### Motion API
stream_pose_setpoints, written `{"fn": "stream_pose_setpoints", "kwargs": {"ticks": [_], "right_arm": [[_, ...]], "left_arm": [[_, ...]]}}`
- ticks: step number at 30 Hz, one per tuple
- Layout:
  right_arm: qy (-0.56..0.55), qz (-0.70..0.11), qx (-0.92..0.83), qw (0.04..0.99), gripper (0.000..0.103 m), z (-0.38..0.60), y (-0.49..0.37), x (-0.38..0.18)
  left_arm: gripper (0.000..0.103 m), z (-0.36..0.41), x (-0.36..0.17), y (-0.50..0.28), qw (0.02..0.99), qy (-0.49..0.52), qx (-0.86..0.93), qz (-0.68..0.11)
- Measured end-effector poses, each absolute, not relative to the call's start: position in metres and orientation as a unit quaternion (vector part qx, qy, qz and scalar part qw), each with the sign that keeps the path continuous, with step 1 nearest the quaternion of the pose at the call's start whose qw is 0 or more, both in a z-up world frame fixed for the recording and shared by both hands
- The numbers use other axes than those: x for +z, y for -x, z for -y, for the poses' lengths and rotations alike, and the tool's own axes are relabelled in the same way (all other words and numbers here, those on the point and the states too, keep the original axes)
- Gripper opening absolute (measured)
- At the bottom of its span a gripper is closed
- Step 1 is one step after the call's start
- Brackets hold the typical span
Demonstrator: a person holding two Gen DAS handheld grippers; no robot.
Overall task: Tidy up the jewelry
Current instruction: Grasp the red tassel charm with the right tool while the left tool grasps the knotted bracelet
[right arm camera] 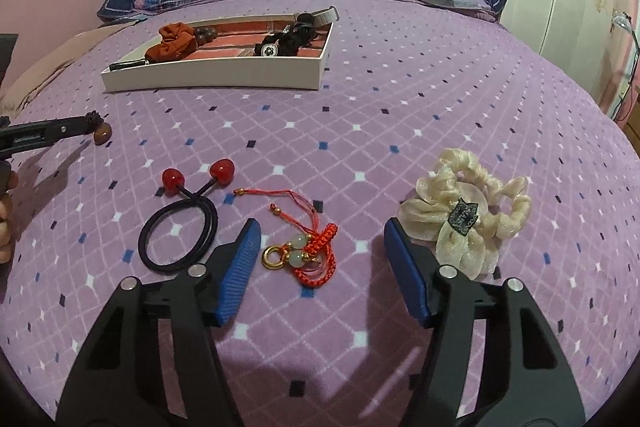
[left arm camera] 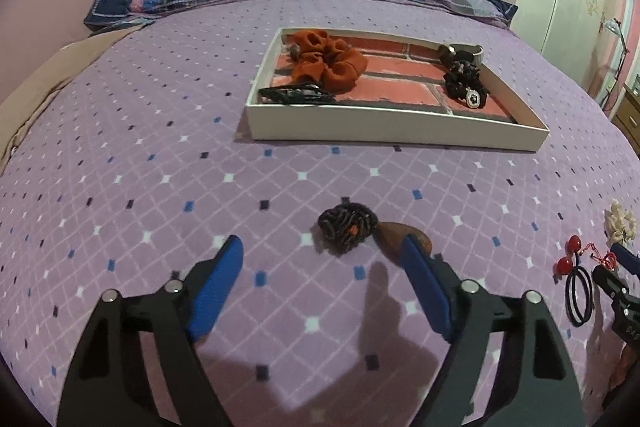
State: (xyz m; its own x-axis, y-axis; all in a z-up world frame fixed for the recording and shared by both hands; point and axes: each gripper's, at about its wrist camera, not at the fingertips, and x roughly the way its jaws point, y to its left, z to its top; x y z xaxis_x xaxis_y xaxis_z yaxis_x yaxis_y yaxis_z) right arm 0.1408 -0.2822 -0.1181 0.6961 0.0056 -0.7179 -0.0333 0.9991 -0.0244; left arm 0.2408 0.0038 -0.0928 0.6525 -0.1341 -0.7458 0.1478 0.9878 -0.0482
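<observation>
Purple bedspread (right arm camera: 400, 99) beneath red cord bracelet (right arm camera: 308, 251), between right claw's (right arm camera: 322, 241) parted jaws.

The bed cover (right arm camera: 400, 99) is soft matt fleece. The cream scrunchie (right arm camera: 472, 211) is sheer, shiny cloth. The red beads (right arm camera: 222, 171) look glossy.

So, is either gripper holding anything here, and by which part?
Nothing held. Left gripper is open near the dark beaded piece; right gripper is open around the red cord charm.
</observation>
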Motion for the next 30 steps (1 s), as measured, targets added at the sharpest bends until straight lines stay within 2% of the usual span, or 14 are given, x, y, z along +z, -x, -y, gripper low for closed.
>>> {"fn": "stream_pose_setpoints", "kwargs": {"ticks": [3, 12, 15, 21, 30], "right_arm": [[0.014, -0.390, 0.015, 0.921, 0.059, 0.282, -0.141, -0.119], [0.015, -0.389, 0.024, 0.921, 0.049, 0.278, -0.139, -0.119], [0.014, -0.388, 0.027, 0.921, 0.043, 0.277, -0.138, -0.119], [0.011, -0.387, 0.037, 0.921, 0.033, 0.274, -0.136, -0.119], [0.008, -0.387, 0.043, 0.921, 0.028, 0.274, -0.135, -0.119]], "left_arm": [[0.078, -0.003, -0.096, -0.250, 0.905, 0.001, -0.081, -0.418], [0.060, -0.002, -0.099, -0.259, 0.900, 0.031, -0.098, -0.425], [0.053, -0.001, -0.099, -0.258, 0.900, 0.031, -0.106, -0.422], [0.032, 0.000, -0.101, -0.259, 0.898, 0.034, -0.112, -0.424], [0.030, 0.002, -0.101, -0.258, 0.899, 0.022, -0.110, -0.423]]}}
